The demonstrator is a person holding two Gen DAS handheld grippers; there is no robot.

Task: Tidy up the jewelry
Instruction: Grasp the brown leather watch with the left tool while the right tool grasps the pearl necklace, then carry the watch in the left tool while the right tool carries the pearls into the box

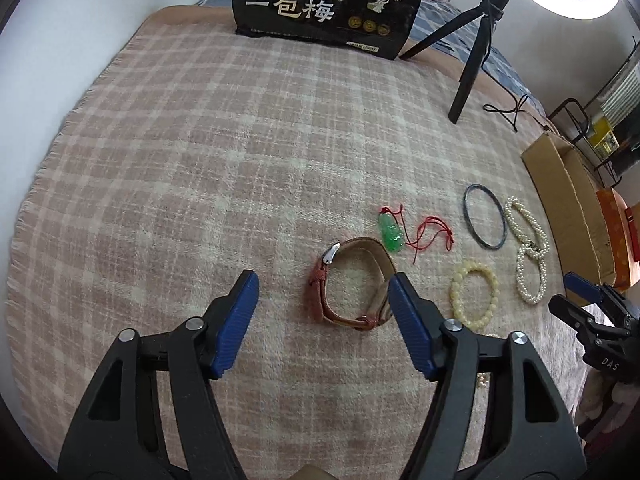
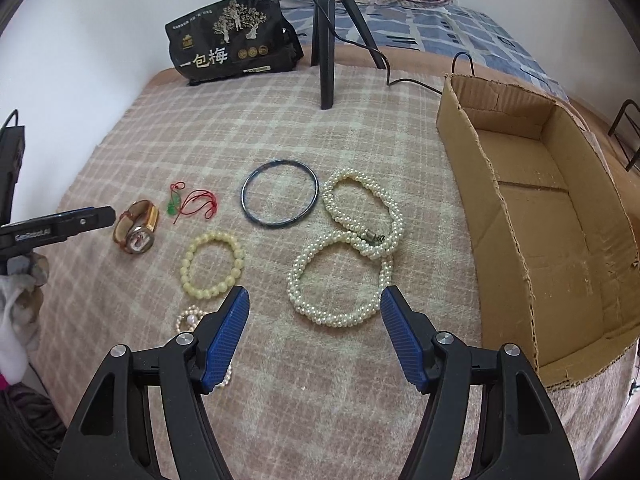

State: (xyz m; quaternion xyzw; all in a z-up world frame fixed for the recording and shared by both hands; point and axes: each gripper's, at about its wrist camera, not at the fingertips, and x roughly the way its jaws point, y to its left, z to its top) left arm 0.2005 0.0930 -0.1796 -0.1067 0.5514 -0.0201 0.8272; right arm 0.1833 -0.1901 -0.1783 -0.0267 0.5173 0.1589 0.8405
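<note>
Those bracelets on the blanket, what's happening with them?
A person is tidying jewelry with a clamp-like gripper in each hand. The left gripper hangs open over the brown watch, and the right gripper hangs open over the pearl necklace. Neither holds anything yet. The cardboard box beside them looks empty, so sorting has barely begun.

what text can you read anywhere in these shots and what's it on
"一包梅": large pale characters on the black bag at the far edge of the blanket.
"DAS": white letters on the right hand-held gripper, seen from the left wrist view.
"GenRobot.AI", roughly: small white print on the left hand-held gripper, blurred.
The bag's gold logo, medals and white label strip: too small to read.
</note>
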